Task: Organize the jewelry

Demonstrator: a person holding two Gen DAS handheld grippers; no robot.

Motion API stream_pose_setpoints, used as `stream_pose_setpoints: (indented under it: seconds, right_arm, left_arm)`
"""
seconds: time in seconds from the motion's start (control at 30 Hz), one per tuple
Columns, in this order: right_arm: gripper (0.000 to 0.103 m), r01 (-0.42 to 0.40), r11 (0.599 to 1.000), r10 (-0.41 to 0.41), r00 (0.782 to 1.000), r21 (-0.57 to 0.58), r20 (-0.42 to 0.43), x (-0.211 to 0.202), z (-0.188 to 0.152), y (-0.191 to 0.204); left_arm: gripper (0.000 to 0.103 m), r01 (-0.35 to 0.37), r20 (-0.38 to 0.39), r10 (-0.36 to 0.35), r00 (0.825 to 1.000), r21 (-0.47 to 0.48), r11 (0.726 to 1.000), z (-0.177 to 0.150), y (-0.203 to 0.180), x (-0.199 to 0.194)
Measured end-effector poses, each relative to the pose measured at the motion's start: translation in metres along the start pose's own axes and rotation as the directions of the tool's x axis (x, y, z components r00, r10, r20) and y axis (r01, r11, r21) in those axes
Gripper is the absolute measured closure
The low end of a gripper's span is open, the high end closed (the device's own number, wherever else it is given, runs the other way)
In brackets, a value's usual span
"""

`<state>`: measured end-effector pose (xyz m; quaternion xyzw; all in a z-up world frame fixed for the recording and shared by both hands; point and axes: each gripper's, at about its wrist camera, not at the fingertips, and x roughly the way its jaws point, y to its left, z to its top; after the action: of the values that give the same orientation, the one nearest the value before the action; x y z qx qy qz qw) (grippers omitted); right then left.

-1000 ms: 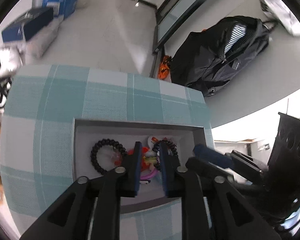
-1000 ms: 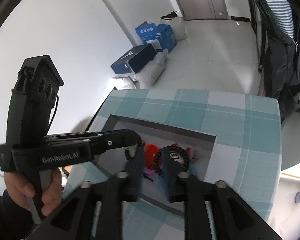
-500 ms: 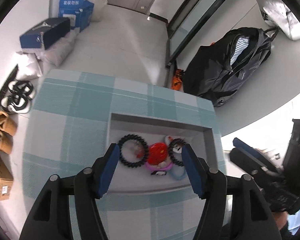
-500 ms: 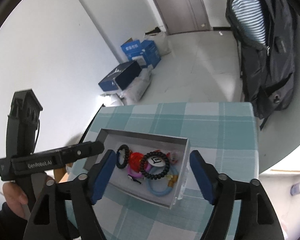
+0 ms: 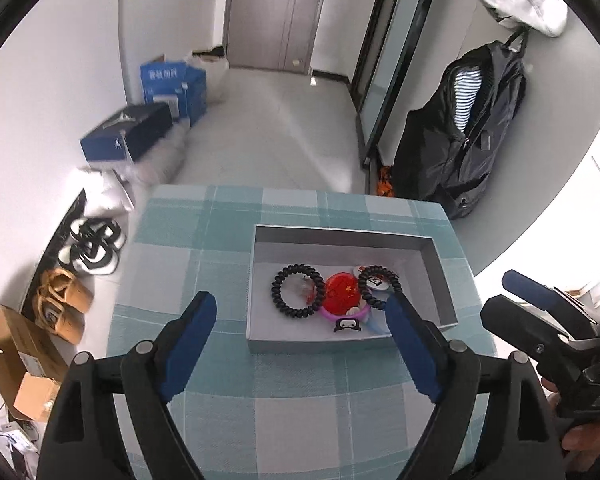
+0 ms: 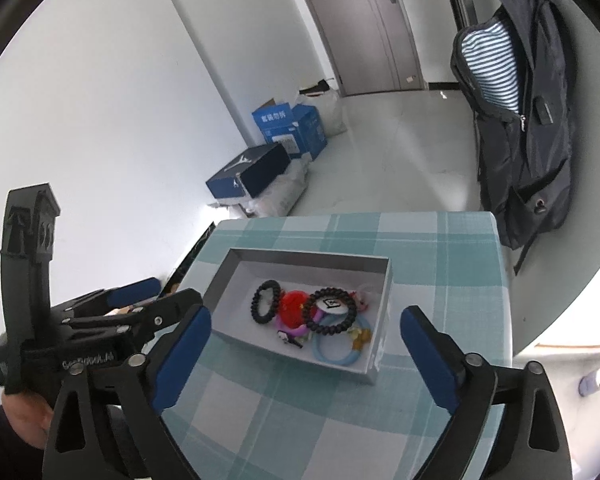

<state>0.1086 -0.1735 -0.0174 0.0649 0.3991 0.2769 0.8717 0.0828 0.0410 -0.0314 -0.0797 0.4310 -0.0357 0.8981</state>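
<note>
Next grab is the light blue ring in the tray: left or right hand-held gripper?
Right, probably. The light blue ring lies at the tray end nearest the right hand-held gripper, fully visible there. From the left hand-held gripper a finger mostly hides it. Both are empty, jaws opening.

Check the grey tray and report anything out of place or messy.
Nothing spilled or damaged. The jewelry lies bunched in the grey tray: a black coil bracelet overlaps the blue ring and red piece, unsorted.
</note>
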Motion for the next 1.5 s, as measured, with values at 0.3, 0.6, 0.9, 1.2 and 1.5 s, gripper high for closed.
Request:
stream_pose_setpoints:
  seconds: [0.3,0.6,0.9,1.2,1.5]
  right_arm:
    - [0.000,0.044,0.999,-0.043,0.999,-0.032,0.019,-0.014,-0.026,0.008]
    - [0.000,0.083,0.995,-0.081,0.996,-0.059,0.043,-0.025,-0.039,0.011]
    - [0.000,0.091,0.995,-0.087,0.994,-0.051,0.061,-0.032,-0.042,0.012]
    - [0.000,0.104,0.994,-0.102,0.991,-0.030,0.083,-0.041,-0.042,0.012]
    - [0.000,0.113,0.993,-0.111,0.990,-0.020,0.089,-0.046,-0.044,0.009]
  left_arm:
    - [0.019,-0.050,0.028,0.049,0.998,0.039,0.998,-0.022,-0.013,-0.012]
    - [0.019,-0.078,0.072,0.076,0.994,0.029,0.997,-0.032,-0.014,-0.026]
    - [0.019,-0.067,0.097,0.065,0.993,0.020,0.998,-0.038,-0.017,-0.037]
    - [0.019,-0.062,0.104,0.060,0.993,0.024,0.998,-0.042,-0.020,-0.042]
    - [0.019,-0.069,0.104,0.064,0.993,0.042,0.997,-0.046,-0.026,-0.042]
